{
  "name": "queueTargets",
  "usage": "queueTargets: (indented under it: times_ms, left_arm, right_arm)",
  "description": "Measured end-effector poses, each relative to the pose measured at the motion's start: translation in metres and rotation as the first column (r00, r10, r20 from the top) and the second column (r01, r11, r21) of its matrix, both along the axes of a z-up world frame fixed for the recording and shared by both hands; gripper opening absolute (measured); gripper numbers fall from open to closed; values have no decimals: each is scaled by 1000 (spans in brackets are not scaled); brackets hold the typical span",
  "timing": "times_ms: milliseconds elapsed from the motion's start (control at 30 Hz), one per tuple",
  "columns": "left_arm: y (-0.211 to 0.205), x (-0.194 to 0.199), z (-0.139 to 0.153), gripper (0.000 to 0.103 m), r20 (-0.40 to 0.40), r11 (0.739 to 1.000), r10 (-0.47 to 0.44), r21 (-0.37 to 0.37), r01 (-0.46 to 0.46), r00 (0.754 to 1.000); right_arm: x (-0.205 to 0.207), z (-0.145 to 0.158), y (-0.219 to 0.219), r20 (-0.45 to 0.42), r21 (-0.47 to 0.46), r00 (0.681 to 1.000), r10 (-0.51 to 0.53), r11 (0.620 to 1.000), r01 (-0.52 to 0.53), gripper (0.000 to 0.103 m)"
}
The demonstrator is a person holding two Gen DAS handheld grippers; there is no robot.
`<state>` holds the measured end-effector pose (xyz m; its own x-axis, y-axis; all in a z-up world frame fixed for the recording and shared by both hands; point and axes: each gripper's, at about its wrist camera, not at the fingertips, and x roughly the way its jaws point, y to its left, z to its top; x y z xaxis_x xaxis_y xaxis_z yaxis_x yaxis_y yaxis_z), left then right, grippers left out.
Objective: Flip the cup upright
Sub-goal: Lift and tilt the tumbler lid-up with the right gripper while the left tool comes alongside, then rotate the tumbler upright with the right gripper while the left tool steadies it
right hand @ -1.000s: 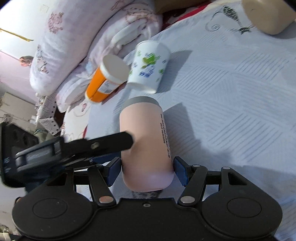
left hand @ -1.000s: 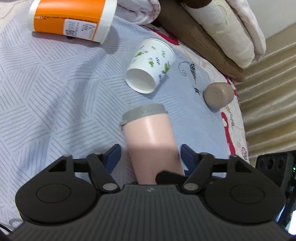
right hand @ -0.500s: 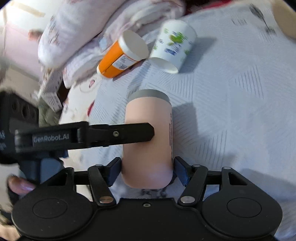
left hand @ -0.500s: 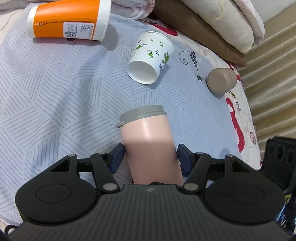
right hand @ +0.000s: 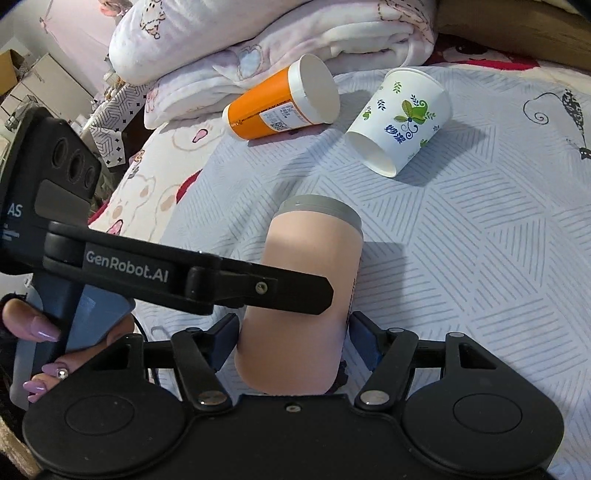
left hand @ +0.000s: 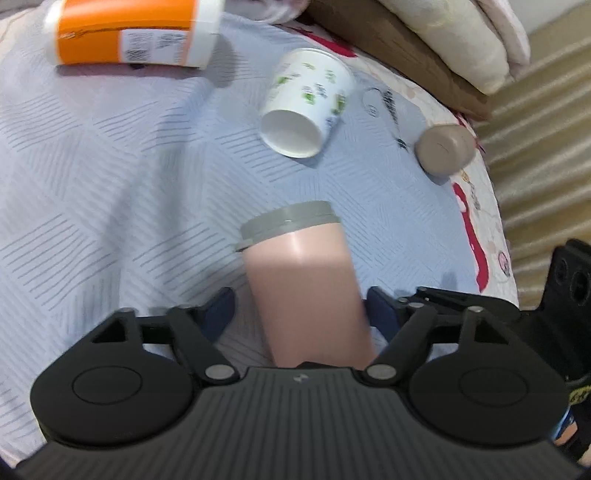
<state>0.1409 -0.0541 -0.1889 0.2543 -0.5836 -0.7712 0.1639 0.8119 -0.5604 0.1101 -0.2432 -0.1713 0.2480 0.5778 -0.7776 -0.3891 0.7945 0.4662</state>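
A pink cup with a grey lid lies between both grippers, lid end pointing away, above the blue-grey bedspread. My right gripper is shut on the pink cup near its base. My left gripper straddles the same cup with its jaws apart; a gap shows beside the left finger. The left gripper's finger crosses the cup in the right wrist view.
A white paper cup with green leaves lies on its side beyond. An orange cup lies by the folded blankets. A tan cup lies near the bed's right edge. Pillows are at the back.
The left gripper's jaws have opened off the pink cup while the right stays shut on it. The cup has tilted, lid end swinging away, and both views have shifted.
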Motion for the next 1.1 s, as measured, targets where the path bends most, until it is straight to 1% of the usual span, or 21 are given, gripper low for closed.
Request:
queueTargets:
  times_ms: [100,200,267,333,467,533,600,733,867,933,1000,1100]
  left_arm:
    - [-12,-6,5,68,57,998,-26,50,23,998]
    - [-17,-12,11,68,97,996,-51,75,44,994]
    - [-19,-14,15,67,118,996,-62,79,53,991]
    - [-19,-18,23,64,160,995,-71,74,60,985]
    - [-22,-23,38,63,234,995,-92,59,80,968]
    - [-25,-27,42,63,267,992,-105,90,84,958]
    - [-30,-30,42,64,300,988,-118,134,80,947]
    - [-29,-32,45,64,345,987,-117,143,71,931]
    - [-29,-35,46,64,397,987,-117,145,63,911]
    - [-31,-37,47,64,427,987,-116,151,56,897]
    - [-33,-41,49,63,469,987,-116,155,48,876]
    - [-38,-50,51,63,541,982,-140,183,47,829]
  right_arm:
    - [-2,0,-2,0,3,1000,-7,1000,7,71]
    - [-5,1,2,6,-5,1000,-7,1000,7,71]
    - [-9,4,4,37,-28,999,8,1000,-7,71]
    - [-15,8,8,77,-65,997,25,998,-20,71]
    - [-22,15,9,131,-102,991,29,995,-15,71]
    - [-24,18,10,168,-122,985,37,992,-17,71]
    - [-28,22,13,224,-155,972,64,988,-29,71]
    - [-34,23,22,323,-234,938,124,971,-48,70]
    - [-43,21,33,438,-344,872,217,937,-60,70]
    - [-48,19,36,493,-395,830,262,917,-55,70]
    - [-50,16,36,540,-422,791,287,906,-40,70]
    - [-51,9,34,607,-427,741,288,904,-3,70]
